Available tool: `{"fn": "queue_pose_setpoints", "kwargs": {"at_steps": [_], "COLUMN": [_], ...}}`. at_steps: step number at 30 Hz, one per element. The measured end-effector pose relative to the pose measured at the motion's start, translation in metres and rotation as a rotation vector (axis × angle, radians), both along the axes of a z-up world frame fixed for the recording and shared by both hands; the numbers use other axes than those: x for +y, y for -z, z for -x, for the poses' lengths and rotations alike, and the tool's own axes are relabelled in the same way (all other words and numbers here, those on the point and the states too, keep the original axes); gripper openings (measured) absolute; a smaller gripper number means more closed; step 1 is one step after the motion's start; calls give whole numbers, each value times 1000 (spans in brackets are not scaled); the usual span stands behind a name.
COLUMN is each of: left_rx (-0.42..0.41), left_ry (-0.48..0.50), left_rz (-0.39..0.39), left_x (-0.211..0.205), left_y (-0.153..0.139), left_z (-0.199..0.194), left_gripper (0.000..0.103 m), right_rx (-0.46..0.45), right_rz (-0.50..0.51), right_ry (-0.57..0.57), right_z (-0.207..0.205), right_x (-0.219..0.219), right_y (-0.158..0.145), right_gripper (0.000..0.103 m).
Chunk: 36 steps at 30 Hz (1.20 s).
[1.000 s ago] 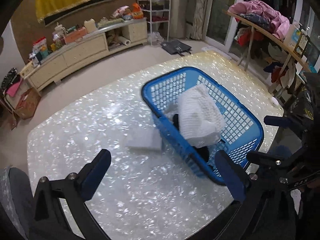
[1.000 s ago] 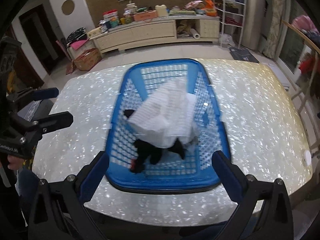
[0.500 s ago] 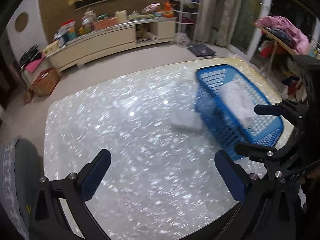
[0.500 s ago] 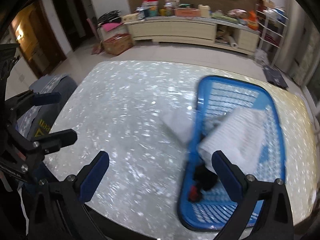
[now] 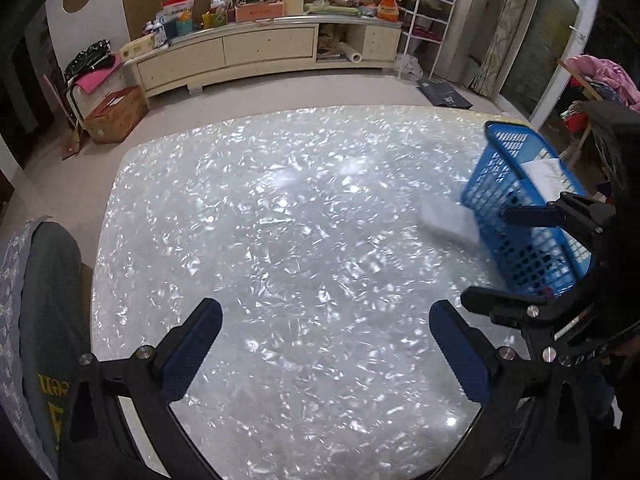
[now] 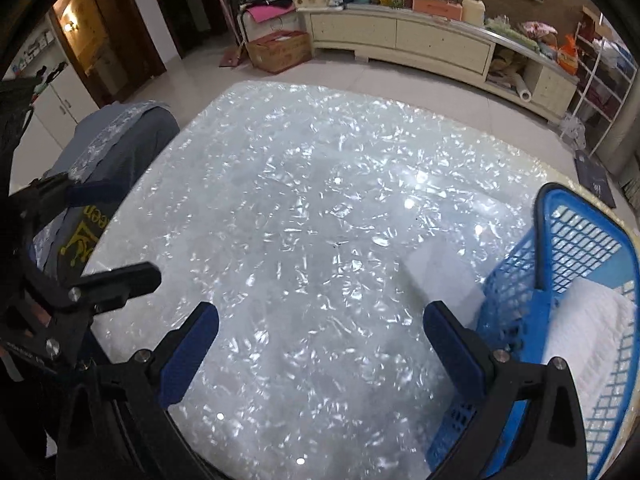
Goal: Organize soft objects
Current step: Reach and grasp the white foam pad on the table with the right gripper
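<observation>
Pearly, glittering white covers the large table (image 5: 288, 240), the biggest thing in both views and the landmark here. At the table's right edge stands a blue plastic laundry basket (image 6: 568, 280) with latticed walls. Inside the basket lies a white knitted cloth (image 6: 588, 332); the right wrist view shows it broadly, while the left wrist view shows only a strip of it above the basket wall. Flat on the table, touching the basket's near wall, lies a pale folded cloth (image 5: 448, 220).

The left gripper (image 5: 326, 340) hangs above the table's near edge with its blue-padded fingers spread wide, nothing between them. The right gripper (image 6: 320, 340) is likewise released and empty above the table. Only the left wrist view shows a heap of pink clothes (image 5: 608, 76) on a rack beyond the basket. Only the right wrist view shows a lit doorway (image 6: 92, 44) beyond the table's far left corner.

Half a second ago the basket sat nearer the middle of both views; now it is at the right margin, and bare tabletop fills the centre.
</observation>
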<state>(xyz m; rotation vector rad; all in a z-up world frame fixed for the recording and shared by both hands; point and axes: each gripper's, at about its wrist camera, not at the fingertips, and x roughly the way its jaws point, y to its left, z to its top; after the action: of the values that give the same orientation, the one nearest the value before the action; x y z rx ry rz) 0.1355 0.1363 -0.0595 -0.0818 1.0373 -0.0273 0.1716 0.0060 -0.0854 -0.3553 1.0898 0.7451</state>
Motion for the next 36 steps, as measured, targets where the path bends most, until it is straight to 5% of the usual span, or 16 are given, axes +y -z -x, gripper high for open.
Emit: {"fn": "queue_pose_setpoints", "kwargs": {"at_steps": [10, 20, 36], "left_rx": [57, 70, 71], "left_ry": [30, 64, 53], "left_rz": [-11, -14, 25], "left_x": [-1, -7, 4], "left_y": [48, 71, 85], "left_z": [-43, -74, -74], "left_gripper": [103, 103, 103], "right_rx": [33, -32, 111], "right_rz": [76, 249, 323], "right_ry": [47, 101, 119], "right_z": [-45, -84, -130], "right_x": [10, 22, 0], "right_y": [41, 67, 110], "right_gripper": [102, 102, 102]}}
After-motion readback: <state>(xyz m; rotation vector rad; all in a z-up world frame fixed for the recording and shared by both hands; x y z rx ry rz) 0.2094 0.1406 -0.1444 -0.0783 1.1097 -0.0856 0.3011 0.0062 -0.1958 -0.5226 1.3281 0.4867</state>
